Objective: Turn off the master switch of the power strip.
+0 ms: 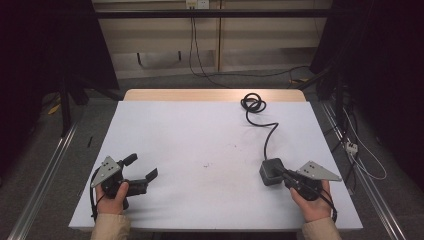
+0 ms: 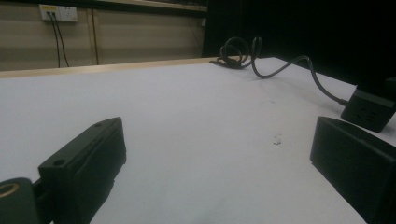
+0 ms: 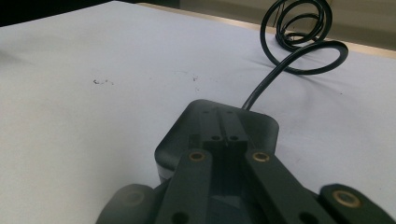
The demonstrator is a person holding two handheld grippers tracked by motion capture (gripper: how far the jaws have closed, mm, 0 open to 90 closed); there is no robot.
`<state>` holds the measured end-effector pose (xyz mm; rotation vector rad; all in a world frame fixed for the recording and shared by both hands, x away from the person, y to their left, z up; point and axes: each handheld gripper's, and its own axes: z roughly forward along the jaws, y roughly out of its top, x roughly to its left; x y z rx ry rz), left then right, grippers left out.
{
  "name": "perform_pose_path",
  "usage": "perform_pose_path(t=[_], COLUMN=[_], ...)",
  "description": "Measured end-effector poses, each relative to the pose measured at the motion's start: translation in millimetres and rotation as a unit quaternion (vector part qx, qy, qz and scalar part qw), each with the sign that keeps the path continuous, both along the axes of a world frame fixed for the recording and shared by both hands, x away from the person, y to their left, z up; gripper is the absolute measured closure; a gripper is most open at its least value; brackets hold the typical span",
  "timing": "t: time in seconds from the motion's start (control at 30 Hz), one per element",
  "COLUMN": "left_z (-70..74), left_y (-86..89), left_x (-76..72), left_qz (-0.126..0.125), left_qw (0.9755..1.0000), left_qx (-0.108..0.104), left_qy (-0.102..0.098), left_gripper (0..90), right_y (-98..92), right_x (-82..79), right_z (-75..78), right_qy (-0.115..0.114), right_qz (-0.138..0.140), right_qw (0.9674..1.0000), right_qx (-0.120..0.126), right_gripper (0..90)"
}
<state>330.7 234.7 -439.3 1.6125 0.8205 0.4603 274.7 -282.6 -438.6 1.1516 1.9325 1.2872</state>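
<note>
- White table (image 1: 200, 140), wood far edge.
- Black square power socket cube (image 1: 271, 171) near right front; its cord (image 1: 270, 132) runs away, coiled at far edge.
- Right gripper (image 1: 288, 175) jaws together, tips over cube.
- Left gripper (image 1: 141, 167) jaws apart, empty.

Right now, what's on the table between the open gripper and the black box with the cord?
Nothing but bare white table with tiny dark specks, seen in the high view, between the left gripper and the black box.

White table (image 1: 200, 135) seen from above. Left gripper (image 1: 142, 170) held at near left, jaws spread wide. Right gripper (image 1: 280, 172) held at near right, jaws closed together, touching black box (image 1: 270, 171). Box's cable (image 1: 255, 107) coiled near far edge.
</note>
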Motion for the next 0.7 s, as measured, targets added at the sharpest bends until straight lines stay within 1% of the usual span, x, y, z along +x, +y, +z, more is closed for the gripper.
perform_pose_path(t=[0.3,0.47,0.7], left_z=[0.1,0.0,-0.1], left_y=[0.5,0.7,0.6], left_x=[0.0,0.3,0.3], left_qz=[0.0,0.0,0.0], left_qw=[1.0,1.0,1.0], left_qx=[0.0,0.0,0.0], left_qy=[0.0,0.0,0.0], left_gripper=[3.0,3.1,3.0], right_y=[-0.4,0.5,0.8], right_x=[0.1,0.1,0.2], right_z=[-0.5,0.6,0.4], right_qy=[-0.002,0.002,0.002], right_qz=[0.0,0.0,-0.003], right_qw=[1.0,1.0,1.0], right_qx=[0.003,0.0,0.003], right_gripper=[90.0,90.0,90.0])
